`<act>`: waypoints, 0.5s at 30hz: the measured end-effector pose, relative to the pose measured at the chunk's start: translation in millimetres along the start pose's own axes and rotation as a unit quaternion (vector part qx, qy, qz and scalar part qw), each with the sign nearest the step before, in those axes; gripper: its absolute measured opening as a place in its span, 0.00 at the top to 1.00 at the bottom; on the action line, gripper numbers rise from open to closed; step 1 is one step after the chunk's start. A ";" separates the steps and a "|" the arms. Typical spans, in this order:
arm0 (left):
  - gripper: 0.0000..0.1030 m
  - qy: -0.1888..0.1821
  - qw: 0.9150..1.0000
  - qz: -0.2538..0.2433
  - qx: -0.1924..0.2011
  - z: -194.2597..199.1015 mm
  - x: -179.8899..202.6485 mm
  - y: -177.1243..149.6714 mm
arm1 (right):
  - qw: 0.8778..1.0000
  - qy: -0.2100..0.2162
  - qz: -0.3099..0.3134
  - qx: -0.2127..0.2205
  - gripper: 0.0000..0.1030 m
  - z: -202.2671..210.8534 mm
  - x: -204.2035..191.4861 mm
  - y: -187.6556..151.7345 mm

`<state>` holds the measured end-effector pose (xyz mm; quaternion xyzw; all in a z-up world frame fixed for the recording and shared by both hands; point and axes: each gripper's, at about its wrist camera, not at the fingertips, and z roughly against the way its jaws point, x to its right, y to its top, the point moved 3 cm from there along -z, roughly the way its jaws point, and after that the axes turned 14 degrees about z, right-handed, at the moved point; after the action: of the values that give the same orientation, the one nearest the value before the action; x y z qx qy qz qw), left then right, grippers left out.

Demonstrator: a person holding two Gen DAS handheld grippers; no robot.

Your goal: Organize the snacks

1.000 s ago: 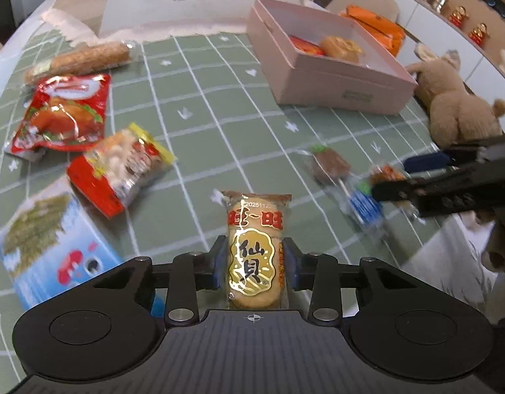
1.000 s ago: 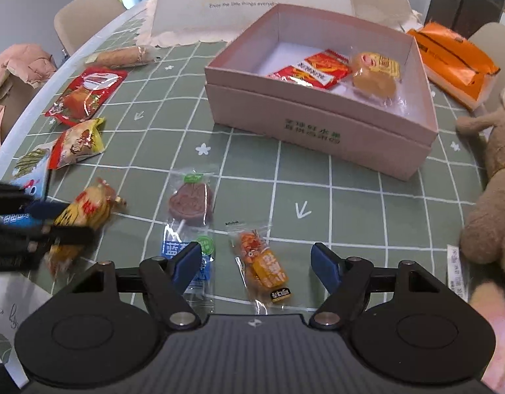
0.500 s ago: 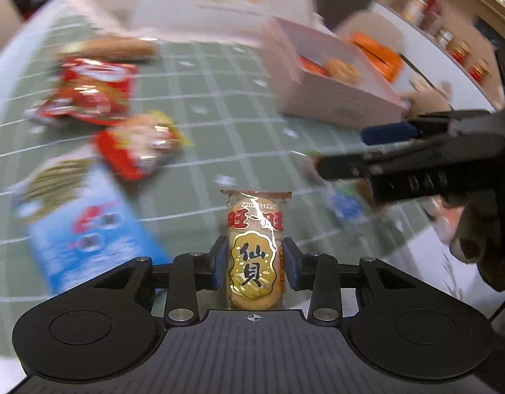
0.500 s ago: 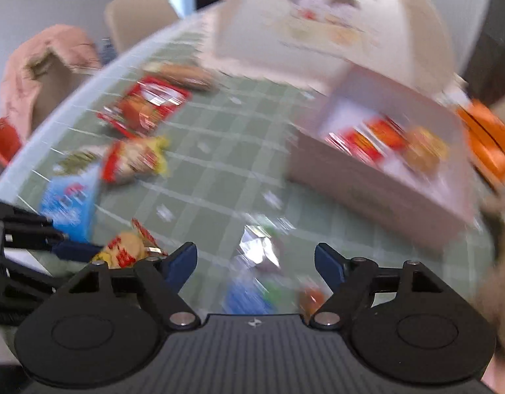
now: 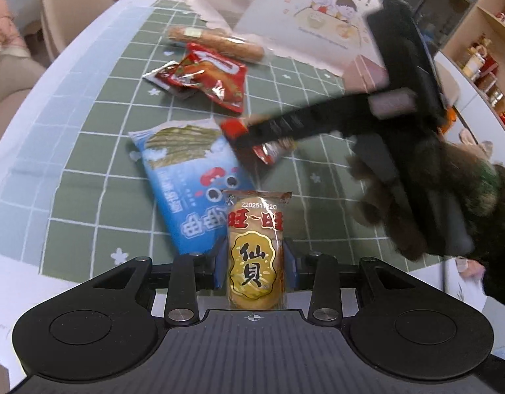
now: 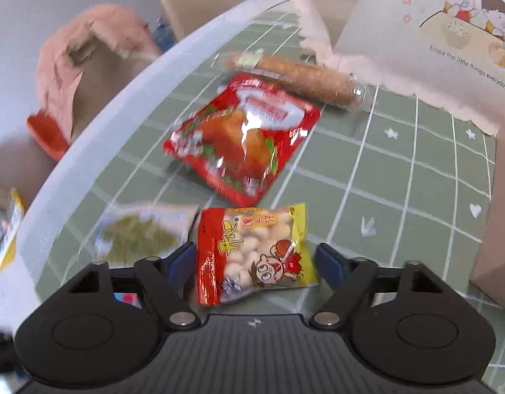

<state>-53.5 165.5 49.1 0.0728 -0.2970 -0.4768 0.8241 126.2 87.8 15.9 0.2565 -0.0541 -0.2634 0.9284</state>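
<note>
My left gripper (image 5: 255,267) is shut on a yellow rice cracker packet (image 5: 255,252), held upright above the table. My right gripper (image 6: 255,262) is open, its fingers on either side of a red and yellow puffed snack bag (image 6: 252,256) that lies on the green grid cloth. The right gripper also shows in the left wrist view (image 5: 285,128), over the same red bag (image 5: 268,146). A corner of the pink box (image 6: 495,262) is at the right edge.
A blue seaweed snack bag (image 5: 193,184), a red chicken snack bag (image 6: 245,141) and a long brown roll in clear wrap (image 6: 305,75) lie on the cloth. The box lid (image 6: 433,32) stands behind. The table edge (image 6: 88,151) curves at left, chairs beyond.
My right gripper has swung left from the small candies to the puffed snack bag, which now lies between its open fingers. My left gripper has turned left, still holding the rice cracker.
</note>
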 end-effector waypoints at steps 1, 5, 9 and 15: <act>0.61 -0.002 1.000 -0.005 -0.003 -1.7 2.4 0.6 | 1.000 -0.010 0.016 -0.003 0.32 8.9 0.1 -10.3; 0.61 -0.015 0.999 -0.029 -0.010 -11.3 16.3 2.1 | 0.997 0.000 0.075 -0.027 0.38 44.0 4.0 -62.5; 0.61 -0.028 0.998 -0.043 -0.021 -23.3 30.2 3.1 | 0.983 -0.067 0.166 -0.033 0.24 76.0 1.4 -105.3; 0.61 -0.041 0.997 -0.058 -0.028 -32.9 45.2 2.6 | 0.989 -0.134 0.058 0.000 0.23 113.6 30.2 -134.2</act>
<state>-16.5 124.1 42.4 0.0473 -0.3126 -0.5343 0.7839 63.4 -76.5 45.1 0.2151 -0.1931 -0.2408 0.9265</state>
